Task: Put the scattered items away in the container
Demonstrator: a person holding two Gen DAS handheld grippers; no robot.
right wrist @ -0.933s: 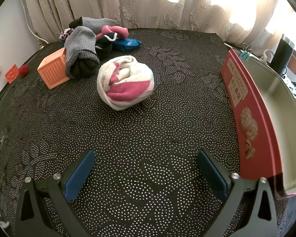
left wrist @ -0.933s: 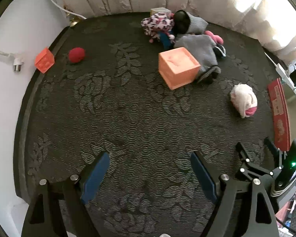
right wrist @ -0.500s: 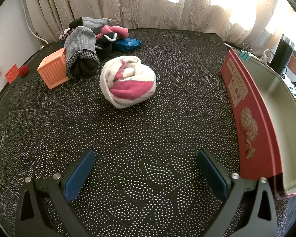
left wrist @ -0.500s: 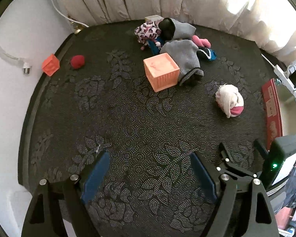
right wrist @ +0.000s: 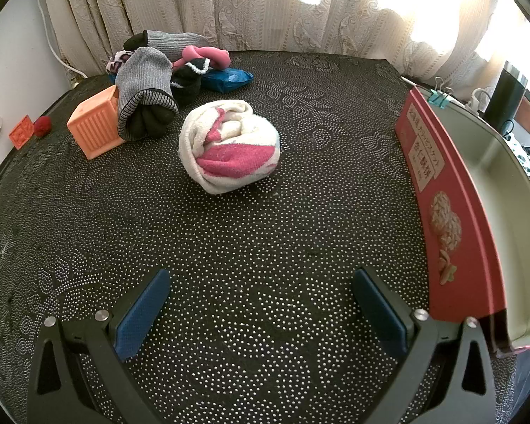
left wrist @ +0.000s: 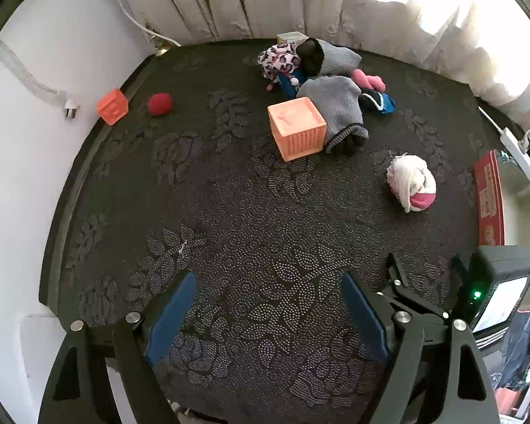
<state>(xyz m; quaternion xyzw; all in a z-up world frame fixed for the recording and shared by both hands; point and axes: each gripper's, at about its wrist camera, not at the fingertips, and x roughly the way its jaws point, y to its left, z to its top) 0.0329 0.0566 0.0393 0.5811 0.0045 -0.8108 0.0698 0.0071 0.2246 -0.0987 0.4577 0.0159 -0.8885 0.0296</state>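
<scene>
A rolled white and pink sock ball point(right wrist: 229, 148) point(left wrist: 411, 183) lies on the dark patterned table, straight ahead of my right gripper point(right wrist: 261, 304), which is open and empty. The red-sided box point(right wrist: 441, 205) point(left wrist: 489, 194) stands at the right, its pale inside showing. My left gripper point(left wrist: 268, 307) is open and empty, high above the table's near side. An orange cube point(left wrist: 296, 132) point(right wrist: 95, 125) sits mid-table with a grey sock point(left wrist: 335, 109) point(right wrist: 144, 88) draped beside it. More socks point(left wrist: 300, 60) are piled at the back.
A small orange block point(left wrist: 112, 106) and a red ball point(left wrist: 159, 104) lie at the far left by the wall, near a white plug point(left wrist: 70, 109). Curtains point(right wrist: 265, 10) hang behind the table. The right gripper's body point(left wrist: 494, 289) shows in the left wrist view.
My left gripper has risen and pulled back, so the table looks smaller and farther. The right gripper has edged slightly toward the sock ball.
</scene>
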